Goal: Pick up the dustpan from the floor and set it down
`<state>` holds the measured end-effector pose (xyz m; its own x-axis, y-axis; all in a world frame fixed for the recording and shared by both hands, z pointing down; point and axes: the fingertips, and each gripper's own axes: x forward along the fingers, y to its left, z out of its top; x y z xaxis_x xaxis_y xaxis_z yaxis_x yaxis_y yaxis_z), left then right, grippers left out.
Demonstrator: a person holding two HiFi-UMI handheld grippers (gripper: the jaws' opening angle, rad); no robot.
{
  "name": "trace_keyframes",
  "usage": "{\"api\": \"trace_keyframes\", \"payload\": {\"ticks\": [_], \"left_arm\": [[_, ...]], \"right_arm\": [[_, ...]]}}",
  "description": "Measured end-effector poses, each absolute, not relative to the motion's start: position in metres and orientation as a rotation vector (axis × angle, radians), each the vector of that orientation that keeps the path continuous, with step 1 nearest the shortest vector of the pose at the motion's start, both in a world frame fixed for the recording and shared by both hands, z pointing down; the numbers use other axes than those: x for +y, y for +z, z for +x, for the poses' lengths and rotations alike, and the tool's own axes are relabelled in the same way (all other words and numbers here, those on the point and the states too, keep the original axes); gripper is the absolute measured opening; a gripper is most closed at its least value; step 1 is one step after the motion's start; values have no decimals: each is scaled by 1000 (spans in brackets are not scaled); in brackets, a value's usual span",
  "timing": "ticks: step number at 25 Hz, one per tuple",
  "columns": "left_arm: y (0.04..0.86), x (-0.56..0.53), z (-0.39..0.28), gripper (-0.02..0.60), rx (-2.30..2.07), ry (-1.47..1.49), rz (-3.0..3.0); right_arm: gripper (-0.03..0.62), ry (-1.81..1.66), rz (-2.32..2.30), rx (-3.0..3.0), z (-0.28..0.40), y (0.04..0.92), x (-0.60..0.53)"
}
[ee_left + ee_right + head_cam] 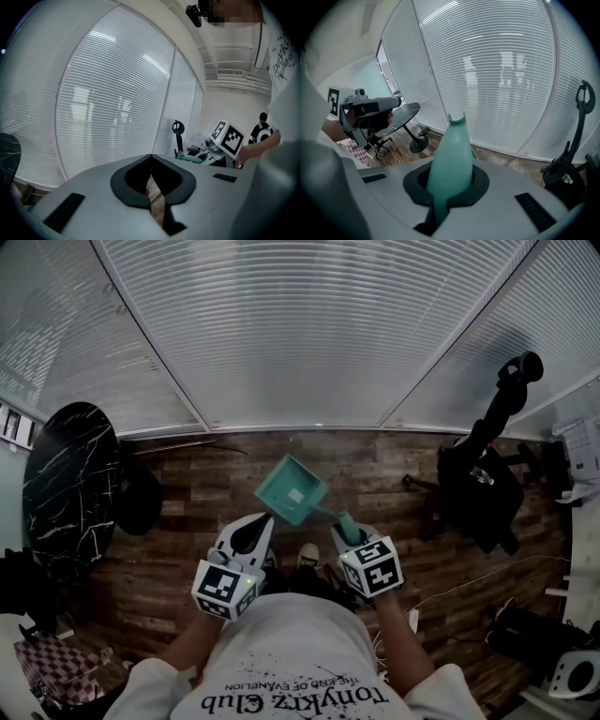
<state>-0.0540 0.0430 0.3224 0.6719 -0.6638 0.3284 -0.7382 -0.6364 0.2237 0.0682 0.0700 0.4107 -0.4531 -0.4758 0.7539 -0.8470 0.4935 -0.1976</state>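
Observation:
The teal dustpan [292,489] hangs above the wooden floor [178,559], its pan tilted away from me. My right gripper [347,526] is shut on its handle. In the right gripper view the teal handle [449,159] rises straight out from between the jaws. My left gripper [253,529] hovers just left of the dustpan, apart from it. Its jaws [151,180] are shut with nothing between them; only a sliver of floor shows there. The left gripper view also catches the right gripper [226,138] with a bit of teal handle [190,159].
A round black marble table [70,479] stands at the left, and a black office chair [483,474] at the right. White blinds [300,334] cover the windows ahead. Cables and a white device [574,673] lie at the lower right.

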Motion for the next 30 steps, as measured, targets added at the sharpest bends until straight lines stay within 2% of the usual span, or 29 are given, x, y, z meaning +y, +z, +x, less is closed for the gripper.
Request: {"api": "trace_keyframes", "payload": {"ticks": [30], "left_arm": [[339, 21, -62, 23, -1102, 348, 2524]], "right_arm": [[23, 788, 1089, -2087, 66, 438, 47]]}}
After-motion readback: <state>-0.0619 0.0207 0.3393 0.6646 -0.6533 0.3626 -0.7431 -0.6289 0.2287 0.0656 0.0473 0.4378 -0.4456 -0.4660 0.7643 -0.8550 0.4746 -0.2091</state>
